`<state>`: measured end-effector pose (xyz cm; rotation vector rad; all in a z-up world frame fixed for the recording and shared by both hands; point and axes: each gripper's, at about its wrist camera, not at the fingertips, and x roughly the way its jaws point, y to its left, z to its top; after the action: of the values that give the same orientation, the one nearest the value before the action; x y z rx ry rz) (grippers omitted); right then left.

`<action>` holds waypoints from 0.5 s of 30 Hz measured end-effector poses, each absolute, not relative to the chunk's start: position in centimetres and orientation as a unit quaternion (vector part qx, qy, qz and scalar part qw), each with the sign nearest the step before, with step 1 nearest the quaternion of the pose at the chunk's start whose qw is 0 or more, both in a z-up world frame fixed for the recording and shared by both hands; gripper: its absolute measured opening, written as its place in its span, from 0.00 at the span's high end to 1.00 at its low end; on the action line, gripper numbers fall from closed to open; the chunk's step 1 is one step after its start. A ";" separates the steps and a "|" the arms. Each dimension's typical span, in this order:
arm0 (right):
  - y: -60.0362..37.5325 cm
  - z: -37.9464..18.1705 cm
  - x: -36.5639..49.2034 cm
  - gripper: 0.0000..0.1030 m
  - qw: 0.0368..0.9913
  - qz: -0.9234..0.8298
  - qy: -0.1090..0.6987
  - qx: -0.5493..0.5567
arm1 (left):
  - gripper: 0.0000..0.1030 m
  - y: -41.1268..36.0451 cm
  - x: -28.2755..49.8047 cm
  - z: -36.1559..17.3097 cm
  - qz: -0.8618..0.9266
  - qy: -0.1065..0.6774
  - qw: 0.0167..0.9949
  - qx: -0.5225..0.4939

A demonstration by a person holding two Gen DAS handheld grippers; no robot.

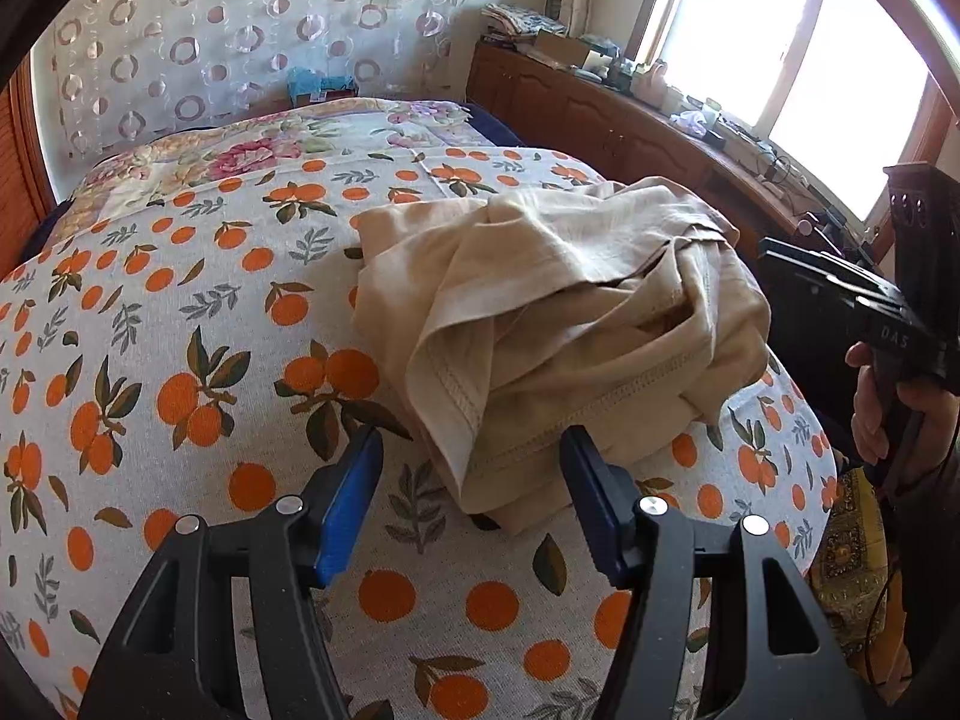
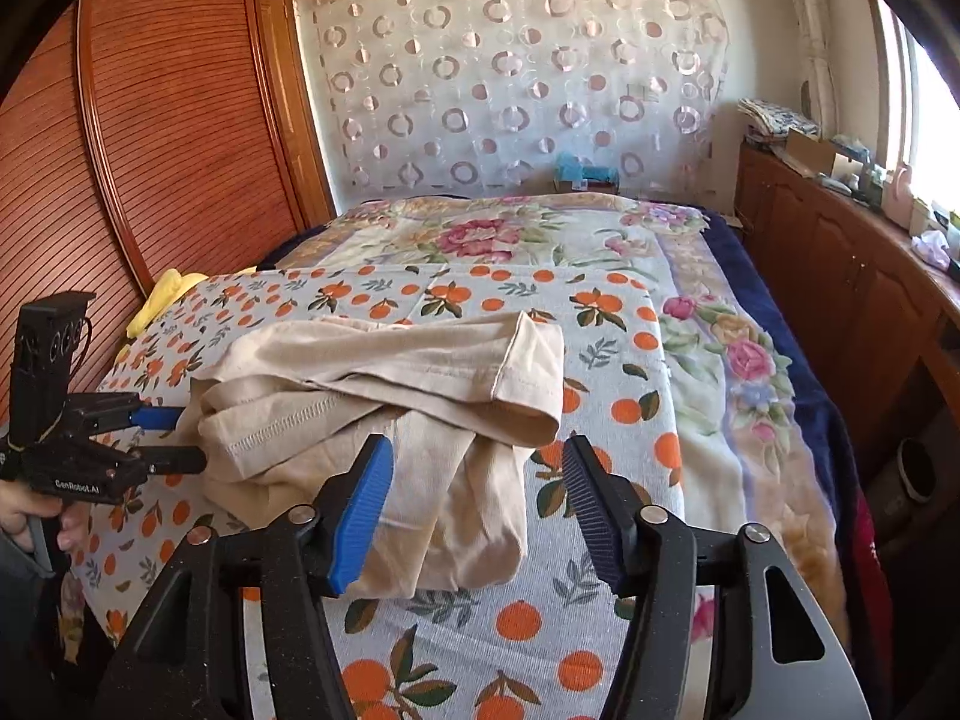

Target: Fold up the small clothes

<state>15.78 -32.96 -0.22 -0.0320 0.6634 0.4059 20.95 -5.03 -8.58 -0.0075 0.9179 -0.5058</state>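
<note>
Sunlit from a window (image 1: pixel 780 42) on the right, the bedroom holds a bed spread with an orange-print cloth (image 1: pixel 198 360) over a floral blanket (image 2: pixel 708 324), a ring-patterned curtain (image 2: pixel 516 72) at the far wall and a wooden cabinet (image 2: pixel 840 276) along the right side. On the near half of the orange-print cloth lies a beige garment (image 2: pixel 384 396), loosely bunched and partly folded. From my right wrist view its long axis runs left to right across the bed, with a hemmed sleeve or flap end (image 2: pixel 528 360) pointing right and a stitched hem facing left. A lower fold drops toward me.

I see my right gripper (image 2: pixel 477 504) with its jaws standing wide, blue pads apart, nothing pressed between them. The near fold of the garment lies between and just beyond the tips, and the left pad overlaps it in the picture; whether it touches I cannot tell. My left gripper (image 1: pixel 471 498) also stands wide, pointing steeply down, its tips on either side of the garment's near stitched corner without clamping it. From the right wrist view that left gripper (image 2: pixel 174 438) sits at the garment's left edge, fingers aimed right at the hem.

A hand (image 2: pixel 36 516) grips its handle at the far left of that view. In the left wrist view, another hand (image 1: pixel 882 402) holds the right tool's handle at the bed's right edge.
</note>
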 end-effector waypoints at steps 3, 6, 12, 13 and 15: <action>-32.7 -0.3 16.0 0.40 0.923 0.199 0.328 -0.021 | 0.39 -5.3 21.0 -8.5 -0.243 0.437 0.866 0.001; -32.5 -0.5 15.9 0.40 0.922 0.199 0.330 -0.027 | 0.39 -5.6 21.1 -8.5 -0.246 0.435 0.866 0.008; -32.1 -0.7 15.8 0.40 0.919 0.209 0.333 -0.030 | 0.72 -6.0 21.1 -8.4 -0.260 0.438 0.860 0.021; -32.1 -0.7 15.9 0.40 0.918 0.212 0.333 -0.030 | 0.82 -6.0 21.0 -8.1 -0.264 0.434 0.861 0.023; -31.9 -0.6 16.0 0.40 0.918 0.216 0.332 -0.033 | 0.93 -6.1 20.8 -7.2 -0.270 0.422 0.865 0.029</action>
<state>15.98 -31.93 -0.55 -0.0684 0.6826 0.4451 20.81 -6.06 -7.21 0.0606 0.8837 -0.5656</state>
